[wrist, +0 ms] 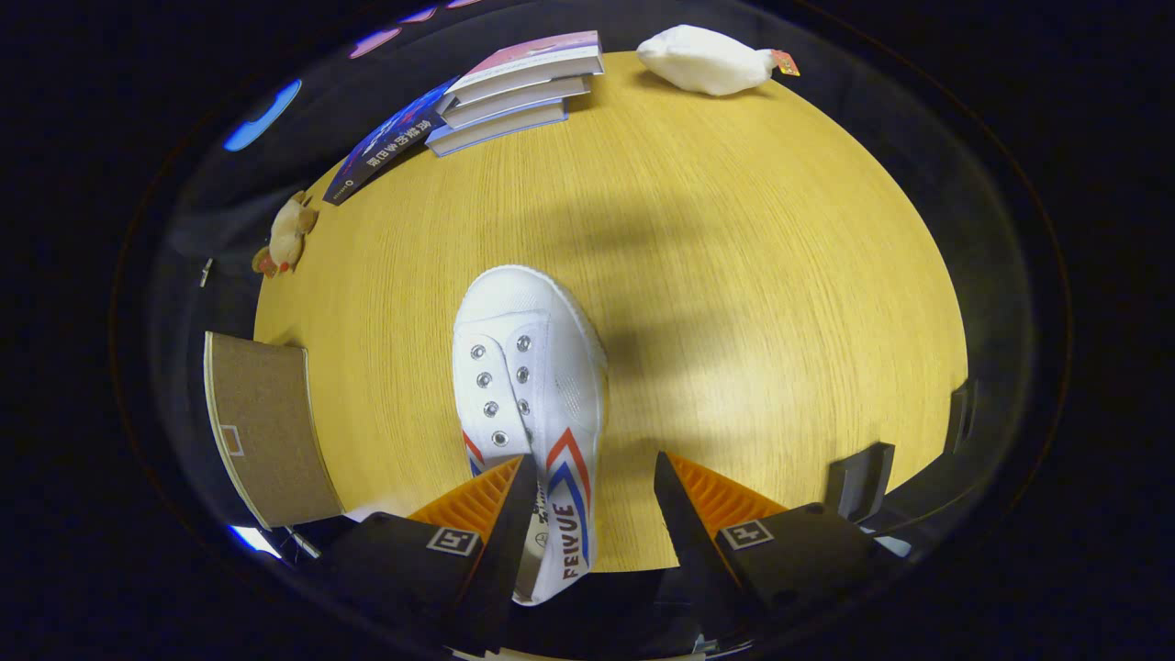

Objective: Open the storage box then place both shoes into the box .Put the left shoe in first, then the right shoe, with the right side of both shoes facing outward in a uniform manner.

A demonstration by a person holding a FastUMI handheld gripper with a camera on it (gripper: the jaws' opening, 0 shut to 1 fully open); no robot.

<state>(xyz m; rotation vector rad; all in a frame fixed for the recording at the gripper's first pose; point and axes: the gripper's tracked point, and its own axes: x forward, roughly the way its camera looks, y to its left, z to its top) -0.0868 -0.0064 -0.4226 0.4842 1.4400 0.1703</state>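
**White shoe between the spread fingers, toe pointing away**

The hand-held gripper (587, 477) hangs over a round wooden surface (780, 303) with its two fingers wide apart. The left finger (500, 514) lies against, or partly over, the near part of a white canvas shoe (532, 386); the right finger (684, 509) stands clear of it, with bare wood between. Nothing is clamped: the jaws are well open and only one side is at the shoe.

The shoe lies on the surface with its rounded toe cap pointing away from the fingers. Its metal eyelets carry no laces, and a red and blue chevron marks the side nearest the right finger. Its heel end reaches back between the fingers, to the near rim of the surface.

To the left of the shoe, at the surface's rim, a brown cardboard panel (266, 427) stands; whether it belongs to the storage box I cannot tell. Farther off on that side sits a small plush toy (289, 234). Beyond the shoe, at the far rim, lie a stack of books (519, 92), a dark booklet (386, 142) beside it, and a white soft bundle (707, 60) with a tag.
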